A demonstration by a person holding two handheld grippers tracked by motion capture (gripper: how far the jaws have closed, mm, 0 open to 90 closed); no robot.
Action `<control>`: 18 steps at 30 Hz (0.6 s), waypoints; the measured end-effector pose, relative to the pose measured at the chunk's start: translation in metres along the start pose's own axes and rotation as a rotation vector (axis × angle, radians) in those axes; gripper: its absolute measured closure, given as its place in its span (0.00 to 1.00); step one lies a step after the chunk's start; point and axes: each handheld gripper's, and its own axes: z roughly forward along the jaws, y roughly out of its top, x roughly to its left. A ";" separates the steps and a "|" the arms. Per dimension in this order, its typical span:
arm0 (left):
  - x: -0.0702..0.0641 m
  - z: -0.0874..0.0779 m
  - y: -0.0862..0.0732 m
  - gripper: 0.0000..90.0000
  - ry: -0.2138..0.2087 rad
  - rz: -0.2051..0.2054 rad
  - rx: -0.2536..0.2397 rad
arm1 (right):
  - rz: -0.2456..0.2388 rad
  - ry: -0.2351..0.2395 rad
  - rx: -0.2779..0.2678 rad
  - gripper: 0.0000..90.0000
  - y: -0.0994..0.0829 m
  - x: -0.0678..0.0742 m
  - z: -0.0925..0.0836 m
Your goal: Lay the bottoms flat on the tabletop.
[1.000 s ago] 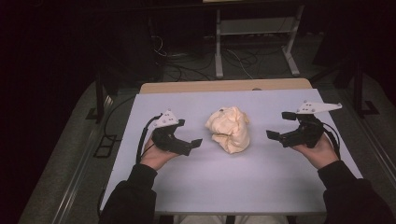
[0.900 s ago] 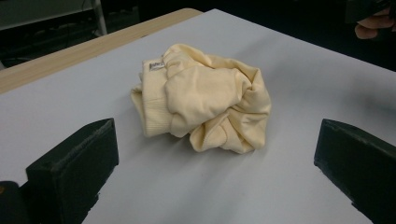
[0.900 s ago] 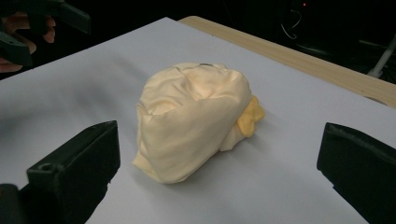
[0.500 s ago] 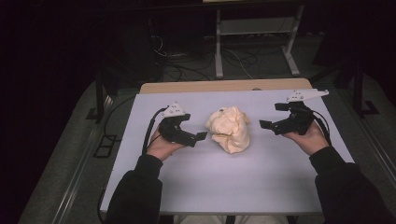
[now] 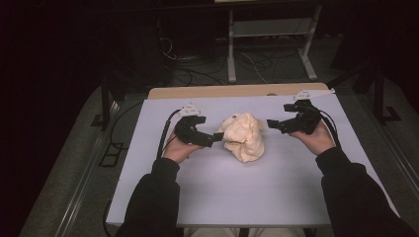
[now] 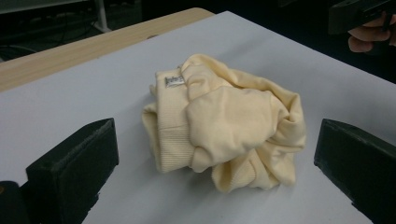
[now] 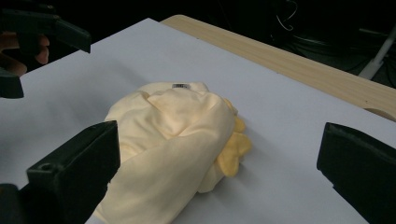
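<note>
Nearest the person, two dark sleeves (image 5: 148, 197) reach over the pale counter (image 5: 247, 197), each hand carrying black tongs aimed inward at a crumpled cream garment (image 5: 243, 136) that lies bunched at the counter's middle. The left tongs (image 5: 210, 139) sit just left of the garment, tips close to its edge and perhaps brushing it, though contact cannot be confirmed; in the left gripper view the jaws stand wide apart with the garment (image 6: 224, 126) framed between them, its ribbed cuff and small label (image 6: 174, 81) facing the camera. The right tongs (image 5: 274, 124) hover to the garment's right, a short gap away, also spread wide and holding nothing; the right gripper view shows the garment (image 7: 173, 135) ahead of them. Beyond the garment runs a strip of bare wood (image 5: 237, 92) along the counter's far edge.
</note>
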 end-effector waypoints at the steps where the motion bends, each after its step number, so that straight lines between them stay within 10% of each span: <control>1: 0.002 0.001 -0.001 0.00 0.001 -0.005 0.002 | 0.005 0.001 0.001 0.00 0.000 0.000 0.002; 18: 0.041 0.023 -0.019 0.00 0.044 -0.129 -0.023 | 0.063 0.002 -0.008 0.00 -0.002 -0.005 0.031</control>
